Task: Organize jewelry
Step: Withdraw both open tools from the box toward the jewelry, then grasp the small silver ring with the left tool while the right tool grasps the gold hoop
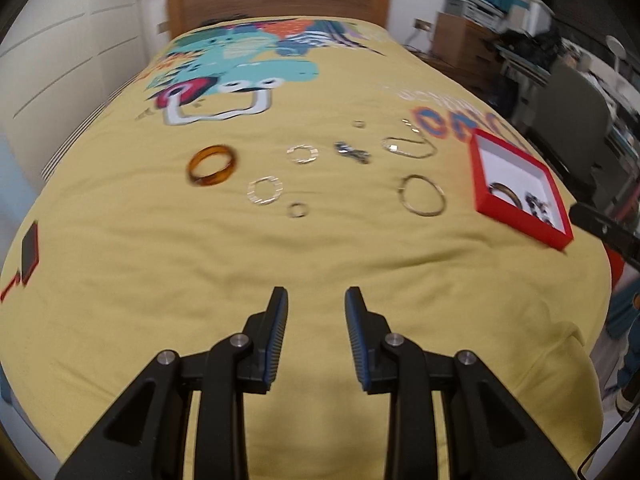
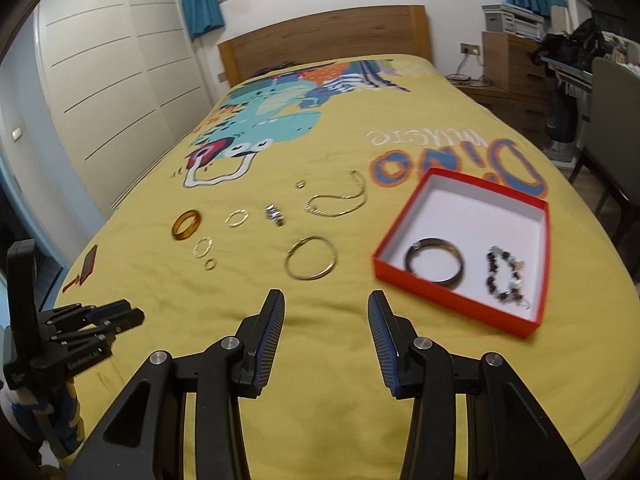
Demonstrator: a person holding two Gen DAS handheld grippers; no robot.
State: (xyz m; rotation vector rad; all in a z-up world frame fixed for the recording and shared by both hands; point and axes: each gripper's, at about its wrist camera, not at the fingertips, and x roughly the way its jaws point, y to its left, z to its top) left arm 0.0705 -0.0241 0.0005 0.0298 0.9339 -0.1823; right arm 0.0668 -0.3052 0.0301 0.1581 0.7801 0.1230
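Left wrist view: the left gripper hangs over bare bedspread, jaws apart and holding nothing. Ahead lie an amber bangle, two flat silver rings, a gold hoop, a chain and a small dark piece, blurred, perhaps a beaded charm. The red box sits well to the right.

Right wrist view: the right gripper is also spread wide and empty, near the box, which already holds a dark bangle and a bead bracelet. The gold hoop lies closest to it, just left of the box. That hoop looks light, thin and stiff, likely slippery on the soft cover; pinching across its rim at one side seems the best hold. The chain is limp and would bunch and dangle, so it wants a grip at its middle.
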